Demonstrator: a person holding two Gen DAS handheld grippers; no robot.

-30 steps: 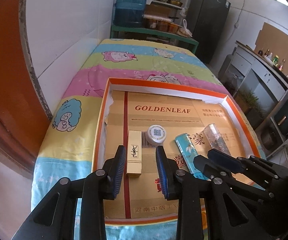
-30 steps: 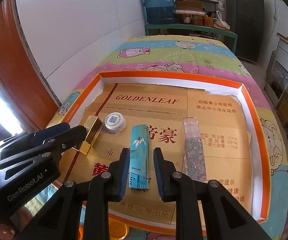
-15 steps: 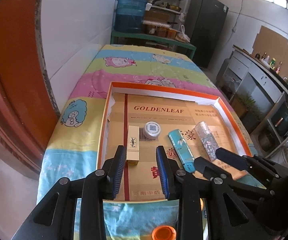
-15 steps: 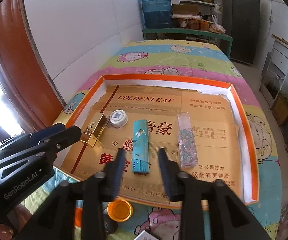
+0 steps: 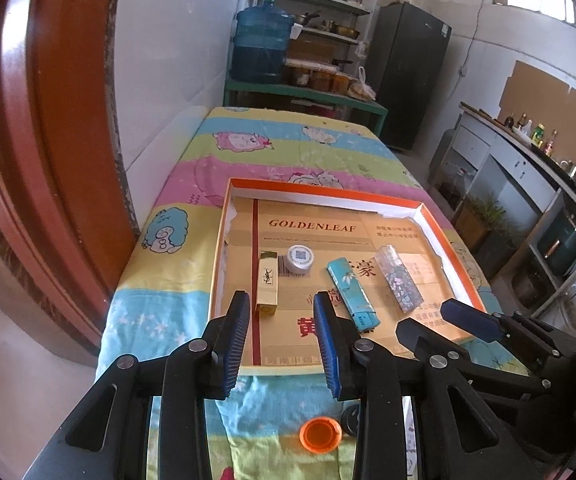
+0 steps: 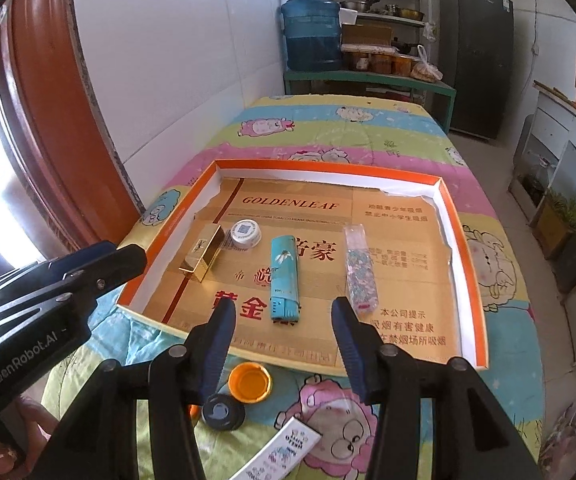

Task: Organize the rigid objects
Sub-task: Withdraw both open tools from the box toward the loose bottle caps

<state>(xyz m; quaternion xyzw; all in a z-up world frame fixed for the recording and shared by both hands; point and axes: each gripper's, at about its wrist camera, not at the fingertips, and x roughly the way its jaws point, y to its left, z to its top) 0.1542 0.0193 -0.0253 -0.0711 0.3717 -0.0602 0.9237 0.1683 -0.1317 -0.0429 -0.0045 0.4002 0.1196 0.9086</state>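
Through the left wrist view, we held the left gripper (image 5: 281, 334) at the lower centre of the frame, its jaws spread apart with nothing between them. Above it lay the orange-rimmed tray (image 5: 328, 191) on the cartoon bedspread (image 5: 271, 156). Inside the tray, across the middle of the frame, we saw a gold lipstick case (image 5: 267, 283), a small white round jar (image 5: 300, 257) just to its right, a teal lighter (image 5: 352, 296) and a glitter-filled clear tube (image 5: 399, 279). An orange cap (image 5: 320, 435) sat at the bottom centre, outside the tray. Our right gripper (image 5: 442, 318) reached in from the lower right.

Through the right wrist view, the right gripper (image 6: 281, 330) stood in the lower centre, jaws wide apart and holding nothing. The teal lighter (image 6: 285, 276) lay in mid-frame, with the glitter tube (image 6: 360, 270) to its right, and the white jar (image 6: 244, 233) and gold case (image 6: 203, 254) to its left, all within the tray (image 6: 462, 264). The orange cap (image 6: 249, 382), a dark round cap (image 6: 223, 413) and a printed sticker strip (image 6: 283, 450) lay on the bedspread (image 6: 328, 128) along the bottom. The left gripper (image 6: 107, 260) entered from the left edge; we could not tell its opening here.
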